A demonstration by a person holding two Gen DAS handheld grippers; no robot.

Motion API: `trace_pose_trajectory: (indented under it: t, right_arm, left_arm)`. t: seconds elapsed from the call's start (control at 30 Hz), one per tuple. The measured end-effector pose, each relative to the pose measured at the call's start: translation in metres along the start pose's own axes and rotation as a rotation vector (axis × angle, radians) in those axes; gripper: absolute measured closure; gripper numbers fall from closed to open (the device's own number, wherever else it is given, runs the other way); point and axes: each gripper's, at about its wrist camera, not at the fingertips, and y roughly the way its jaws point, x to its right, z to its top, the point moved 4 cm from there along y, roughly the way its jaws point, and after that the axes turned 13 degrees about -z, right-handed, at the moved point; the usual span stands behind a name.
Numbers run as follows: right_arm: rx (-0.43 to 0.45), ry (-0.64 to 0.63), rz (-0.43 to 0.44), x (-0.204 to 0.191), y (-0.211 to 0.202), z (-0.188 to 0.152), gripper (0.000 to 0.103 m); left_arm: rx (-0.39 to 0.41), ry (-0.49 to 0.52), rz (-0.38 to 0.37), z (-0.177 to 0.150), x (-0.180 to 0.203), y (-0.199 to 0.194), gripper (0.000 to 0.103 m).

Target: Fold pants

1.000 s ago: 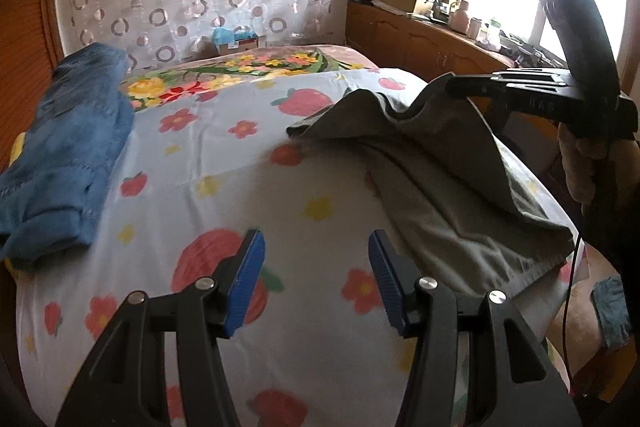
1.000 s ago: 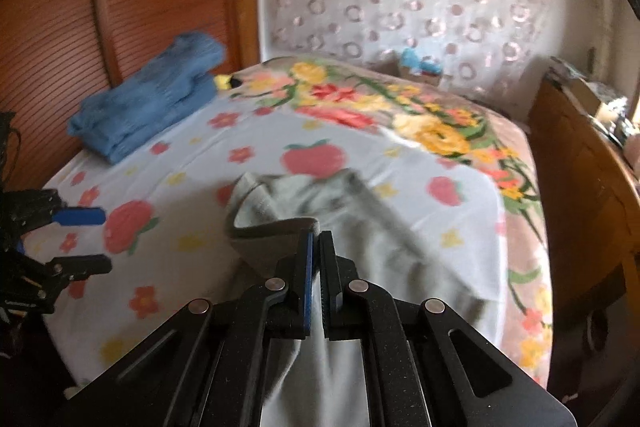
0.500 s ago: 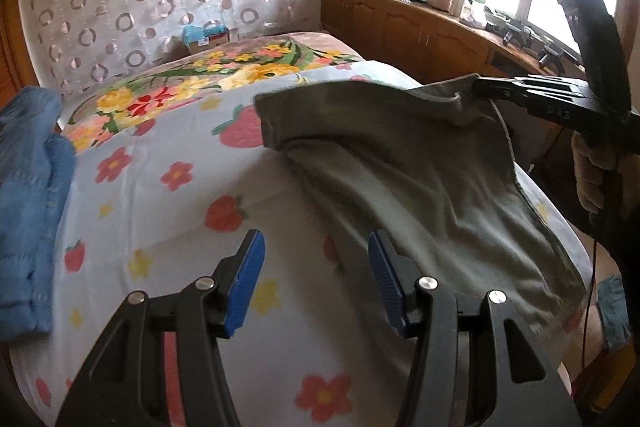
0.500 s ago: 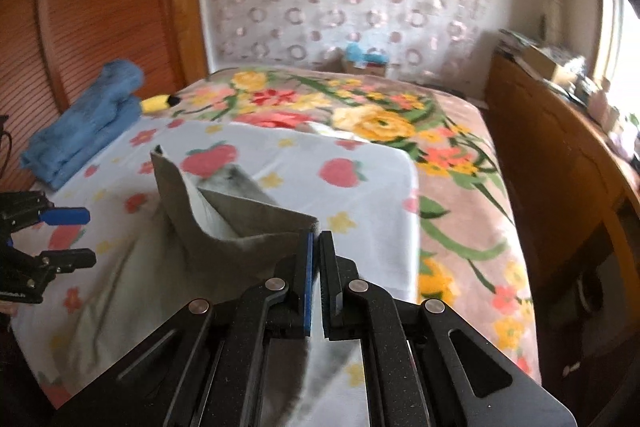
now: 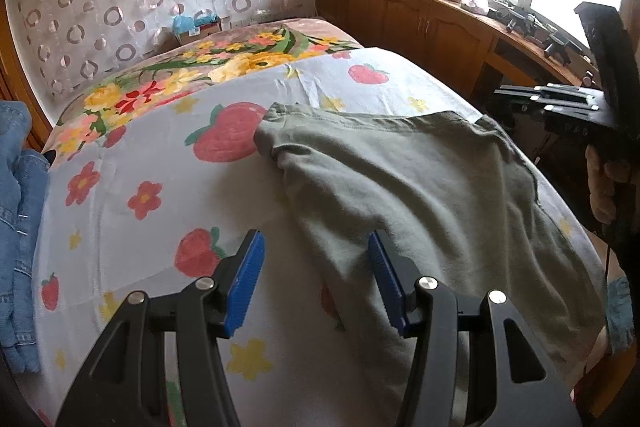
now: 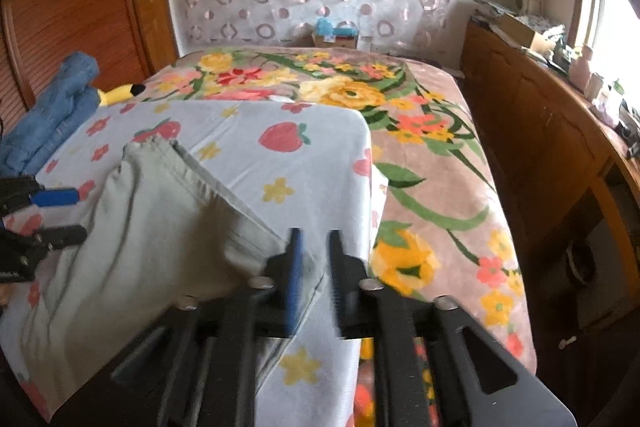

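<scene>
Right hand-held gripper [image 6: 314,269] opening, releasing pants [image 6: 152,227] corner; left hand-held gripper [image 5: 316,283] half-open, empty, over pants' near-left edge.

we've got bare sheet [image 5: 168,155] left of the pants [image 5: 420,195]; folded jeans [image 5: 16,227] block the far-left edge.

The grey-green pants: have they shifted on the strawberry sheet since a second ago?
Yes. The grey-green pants were bunched and lifted; they now lie spread flat toward the strawberry sheet's right edge, as the right gripper opens.
</scene>
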Motion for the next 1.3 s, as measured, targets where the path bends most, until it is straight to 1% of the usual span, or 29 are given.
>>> trace_pose_trajectory:
  t: [0.1,0.13,0.17,0.2,0.33,0.43,0.53,0.6,0.73,0.87,0.97,1.07,1.3]
  right_arm:
    - [0.000,0.003,0.024,0.001,-0.001,0.000,0.076]
    - [-0.007,0.000,0.032,-0.001,0.000,-0.001,0.070]
    - [-0.017,-0.003,0.043,-0.004,0.003,-0.002,0.067]
    - [-0.031,-0.012,0.054,-0.008,0.005,-0.003,0.066]
    - [-0.070,-0.044,0.046,-0.014,0.015,-0.009,0.065]
    - [-0.096,-0.048,0.015,-0.013,0.022,-0.014,0.065]
    - [-0.113,-0.043,-0.042,-0.004,0.029,-0.018,0.065]
    - [-0.117,-0.018,-0.026,0.001,0.028,-0.019,0.065]
    - [-0.094,-0.003,-0.032,0.006,0.019,-0.018,0.065]
    - [-0.066,0.014,-0.008,0.005,-0.002,-0.018,0.065]
    - [-0.052,0.020,0.006,0.001,-0.021,-0.024,0.065]
    - [-0.044,0.028,0.018,-0.005,-0.040,-0.036,0.065]
    - [-0.034,0.025,0.033,-0.026,-0.083,-0.069,0.065]
  left_arm:
    - [-0.010,-0.005,0.003,-0.002,-0.004,0.003,0.050]
    - [-0.014,-0.008,0.004,-0.003,-0.005,0.005,0.050]
    - [-0.017,-0.012,0.004,-0.003,-0.005,0.006,0.050]
    - [-0.019,-0.014,0.002,-0.004,-0.006,0.006,0.050]
    - [-0.018,-0.017,-0.003,-0.005,-0.008,0.007,0.050]
    - [-0.012,-0.022,-0.011,-0.007,-0.010,0.008,0.049]
    - [-0.002,-0.024,-0.017,-0.009,-0.011,0.007,0.049]
    - [0.004,-0.030,-0.022,-0.011,-0.012,0.006,0.049]
    - [0.016,-0.027,-0.023,-0.012,-0.012,0.006,0.047]
    - [-0.007,-0.046,-0.015,-0.012,-0.014,0.001,0.047]
    - [0.008,-0.041,-0.013,-0.013,-0.009,-0.010,0.047]
    - [0.026,-0.032,-0.026,-0.020,-0.001,-0.024,0.047]
    - [0.038,0.004,-0.045,-0.043,0.018,-0.045,0.047]
